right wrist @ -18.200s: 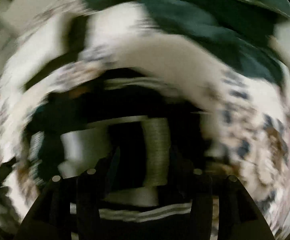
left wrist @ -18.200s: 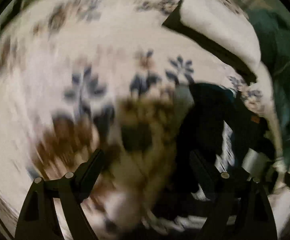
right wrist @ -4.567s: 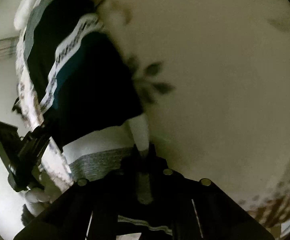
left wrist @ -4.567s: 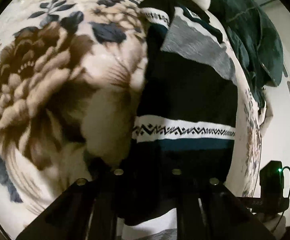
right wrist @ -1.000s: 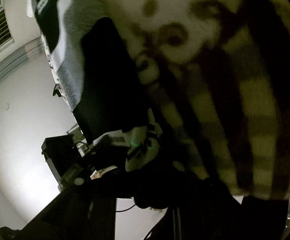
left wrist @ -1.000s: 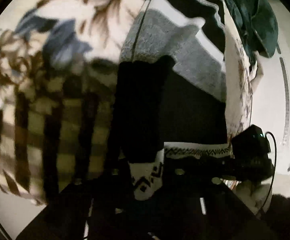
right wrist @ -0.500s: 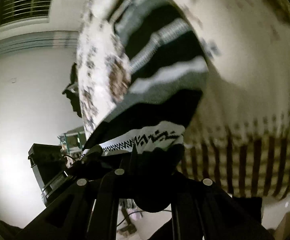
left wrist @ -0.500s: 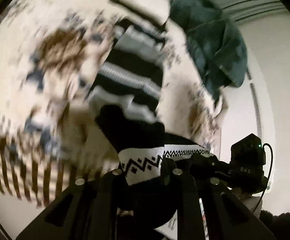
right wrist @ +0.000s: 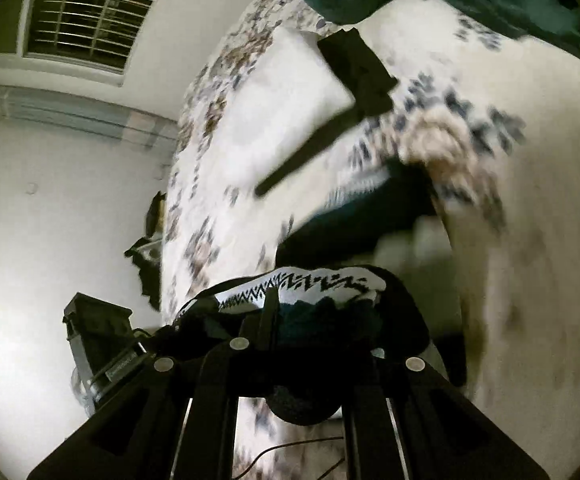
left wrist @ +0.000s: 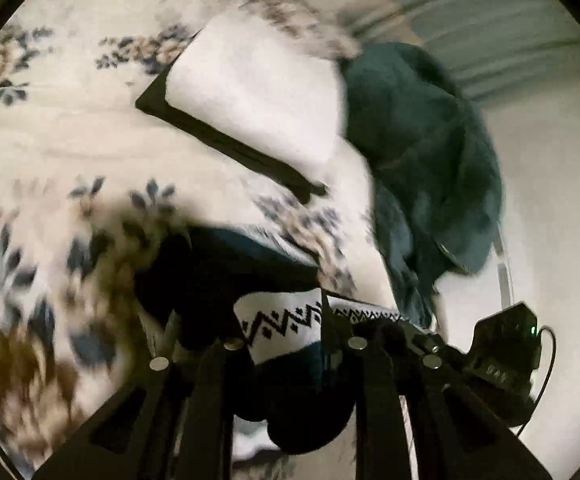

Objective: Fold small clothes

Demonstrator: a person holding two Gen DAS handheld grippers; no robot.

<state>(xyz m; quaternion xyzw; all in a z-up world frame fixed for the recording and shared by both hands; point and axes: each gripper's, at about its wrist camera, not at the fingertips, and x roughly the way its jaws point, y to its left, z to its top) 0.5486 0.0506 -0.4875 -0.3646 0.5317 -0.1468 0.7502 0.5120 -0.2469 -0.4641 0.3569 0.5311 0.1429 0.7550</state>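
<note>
Knitwear fills the near part of both views: you hold a dark sweater point(left wrist: 226, 276) with a white zigzag-patterned band by its hem, one gripper at each end, with the rest of it trailing onto the floral blanket point(left wrist: 50, 120) beyond

Your left gripper point(left wrist: 286, 320) has the zigzag band bunched between its fingers, and dark knit sags in a fold beneath them. Its jaws stand only a little apart and are easing wider, yet the cloth is still pinched there. Off to its right you can see your right gripper point(left wrist: 494, 364) as a black block with a small green light, joined to yours by the stretched hem

From the right wrist, the sweater point(right wrist: 310, 284) drapes across the right gripper point(right wrist: 310, 312), the patterned band running over the top of the fingers and a dark fold hanging between them. Those jaws too are narrow and opening slightly, with fabric caught in them

Farther off on the blanket lies a white pillow point(left wrist: 258, 92) with a black garment point(left wrist: 234, 148) under its near edge. A dark green garment point(left wrist: 422, 152) is heaped at the far right, at the blanket's edge. In the right wrist view a barred window point(right wrist: 82, 20) sits high on the left wall, and much of the blanket is smeared by motion blur
</note>
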